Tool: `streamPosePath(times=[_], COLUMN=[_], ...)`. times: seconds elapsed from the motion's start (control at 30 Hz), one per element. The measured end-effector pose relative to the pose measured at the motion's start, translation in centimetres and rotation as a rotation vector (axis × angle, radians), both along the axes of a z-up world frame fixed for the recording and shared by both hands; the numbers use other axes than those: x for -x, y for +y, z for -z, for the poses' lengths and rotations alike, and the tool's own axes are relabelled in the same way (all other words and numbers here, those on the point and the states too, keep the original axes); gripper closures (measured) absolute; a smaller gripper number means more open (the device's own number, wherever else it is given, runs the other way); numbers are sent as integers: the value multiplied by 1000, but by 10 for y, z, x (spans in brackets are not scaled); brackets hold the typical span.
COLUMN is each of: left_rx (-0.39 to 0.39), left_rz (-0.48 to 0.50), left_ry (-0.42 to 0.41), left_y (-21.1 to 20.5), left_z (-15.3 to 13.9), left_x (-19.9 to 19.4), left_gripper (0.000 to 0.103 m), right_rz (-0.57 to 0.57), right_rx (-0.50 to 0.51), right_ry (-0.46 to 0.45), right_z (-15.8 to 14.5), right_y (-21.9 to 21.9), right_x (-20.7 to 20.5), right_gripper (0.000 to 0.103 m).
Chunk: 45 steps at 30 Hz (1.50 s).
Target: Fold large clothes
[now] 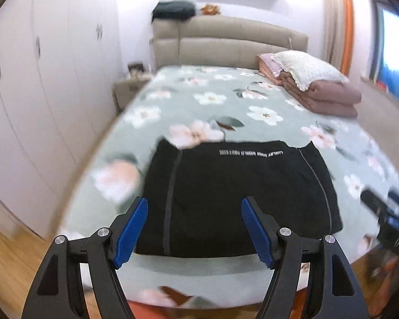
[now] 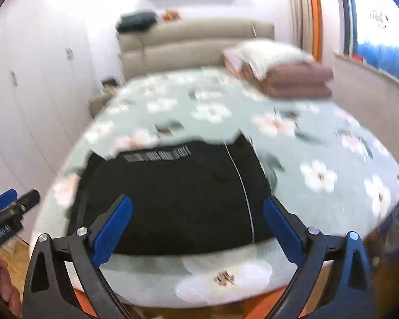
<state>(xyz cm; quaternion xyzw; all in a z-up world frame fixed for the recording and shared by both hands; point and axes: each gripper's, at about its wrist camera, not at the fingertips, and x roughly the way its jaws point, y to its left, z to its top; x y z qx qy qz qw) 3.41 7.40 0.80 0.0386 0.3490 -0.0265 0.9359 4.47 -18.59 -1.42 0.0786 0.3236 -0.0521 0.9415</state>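
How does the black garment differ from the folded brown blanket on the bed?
The black garment lies flat in a thin layer near the foot of the bed; the brown blanket is a thick stack near the headboard. The garment bears white lettering and nothing rests on it; the blanket carries a white pillow. Both lie on the floral sheet.

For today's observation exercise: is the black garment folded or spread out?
Folded: the black garment lies as a compact rectangle on the bed, no sleeves showing.

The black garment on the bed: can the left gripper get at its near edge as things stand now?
Probably yes. The left gripper has its jaws open and holds nothing, and the black garment lies flat straight ahead on the floral bed cover. Nothing stands between them.
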Motion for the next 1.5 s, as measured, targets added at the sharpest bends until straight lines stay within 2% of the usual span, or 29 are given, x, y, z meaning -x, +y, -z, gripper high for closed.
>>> streamPosePath(times=[0.07,0.17,0.23,0.33,0.47,0.63,0.8,1.03,1.17,1.5], left_rx=[-13,52,68,38,-19,-21,-16,-8,2,15], left_rz=[24,54,51,38,-14,-25,-41,-83,-79,-68], left_ry=[-71,-224,-290,-315,-328,-302,-186,-88,-63,-31], left_y=[-1,7,9,3,-12,-19,-14,3,2,4], left_z=[-35,-95,-118,-131,-116,-80,-49,-21,-12,-13], left_x=[16,43,57,66,63,50,22,2,0,4], left_gripper=[29,28,22,21,21,21,21,21,21,21], right_rz=[-51,-82,-83,-54,-34,-3,-47,-38,-40,-41], right_rx=[-10,-20,-23,-17,-23,53,40,37,42,37], right_ry=[-29,-86,-126,-158,-160,-123,10,85,102,91], right_z=[-24,-69,-89,-108,-98,-73,-25,11,19,18], right_y=[5,19,29,34,39,44,45,46,43,40], right_x=[11,13,15,33,34,22,-12,-26,-23,-9], right_gripper=[2,2,1,0,0,0,0,0,0,0])
